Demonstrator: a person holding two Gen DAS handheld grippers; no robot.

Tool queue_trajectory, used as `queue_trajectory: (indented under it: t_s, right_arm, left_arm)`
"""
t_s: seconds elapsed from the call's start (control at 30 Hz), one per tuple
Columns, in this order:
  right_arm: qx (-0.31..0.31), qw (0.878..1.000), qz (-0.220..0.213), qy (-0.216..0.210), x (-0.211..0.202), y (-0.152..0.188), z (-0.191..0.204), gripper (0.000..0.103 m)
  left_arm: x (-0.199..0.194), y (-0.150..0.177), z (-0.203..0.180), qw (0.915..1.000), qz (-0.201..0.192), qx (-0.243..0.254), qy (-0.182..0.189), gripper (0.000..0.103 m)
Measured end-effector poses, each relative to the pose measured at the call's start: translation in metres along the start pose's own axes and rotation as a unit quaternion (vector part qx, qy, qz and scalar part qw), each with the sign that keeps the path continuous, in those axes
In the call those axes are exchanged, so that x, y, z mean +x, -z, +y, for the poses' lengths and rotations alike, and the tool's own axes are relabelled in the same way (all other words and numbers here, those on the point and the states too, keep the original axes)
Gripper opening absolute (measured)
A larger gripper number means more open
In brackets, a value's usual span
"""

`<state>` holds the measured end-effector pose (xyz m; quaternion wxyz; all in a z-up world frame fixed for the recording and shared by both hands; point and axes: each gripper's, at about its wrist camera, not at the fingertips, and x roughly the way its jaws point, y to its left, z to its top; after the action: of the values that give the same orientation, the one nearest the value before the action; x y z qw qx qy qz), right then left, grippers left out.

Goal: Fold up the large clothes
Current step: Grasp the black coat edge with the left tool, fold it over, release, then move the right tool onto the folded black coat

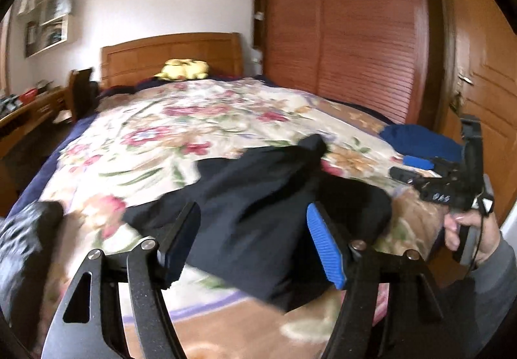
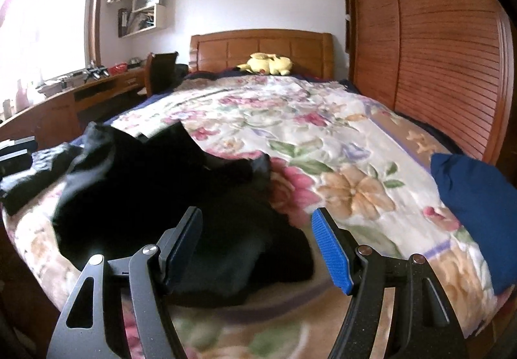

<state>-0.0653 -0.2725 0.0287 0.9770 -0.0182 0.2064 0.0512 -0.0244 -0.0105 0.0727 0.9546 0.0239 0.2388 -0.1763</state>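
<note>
A large black garment (image 1: 258, 207) lies crumpled on the floral bedspread (image 1: 181, 120) near the foot of the bed. My left gripper (image 1: 253, 241) is open and empty, hovering just above the garment's near edge. In the right wrist view the same black garment (image 2: 155, 194) spreads to the left and centre. My right gripper (image 2: 257, 247) is open and empty above its near right part. The right gripper also shows in the left wrist view (image 1: 420, 170), held in a hand at the right.
A folded blue garment (image 2: 475, 204) lies at the bed's right edge, also in the left wrist view (image 1: 420, 141). Another dark cloth (image 1: 26, 236) lies at the left. A yellow plush toy (image 2: 266, 64) sits by the headboard. A wooden wardrobe (image 2: 436, 45) stands right, a desk (image 2: 80, 94) left.
</note>
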Motion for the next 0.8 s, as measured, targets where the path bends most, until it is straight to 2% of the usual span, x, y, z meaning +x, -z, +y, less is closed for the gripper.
queue_trajectory:
  t_s: [0.17, 0.37, 0.53, 0.8]
  right_arm:
    - [-0.006, 0.999, -0.007, -0.038, 0.005, -0.019, 0.023, 0.072]
    - [-0.069, 0.995, 0.004, -0.074, 0.027, -0.057, 0.074, 0.072]
    - [-0.115, 0.987, 0.023, -0.109, 0.053, -0.087, 0.11, 0.072]
    - [-0.16, 0.974, 0.067, -0.144, 0.098, -0.109, 0.137, 0.072]
  left_arm:
    - [-0.011, 0.024, 0.043, 0.9991, 0.003, -0.022, -0.036, 0.069]
    - [-0.011, 0.045, 0.079, 0.9965, 0.011, -0.05, -0.066, 0.069]
    - [-0.016, 0.058, 0.095, 0.9946, 0.017, -0.051, -0.088, 0.069]
    - [-0.021, 0.073, 0.105, 0.9933, 0.023, -0.056, -0.098, 0.069]
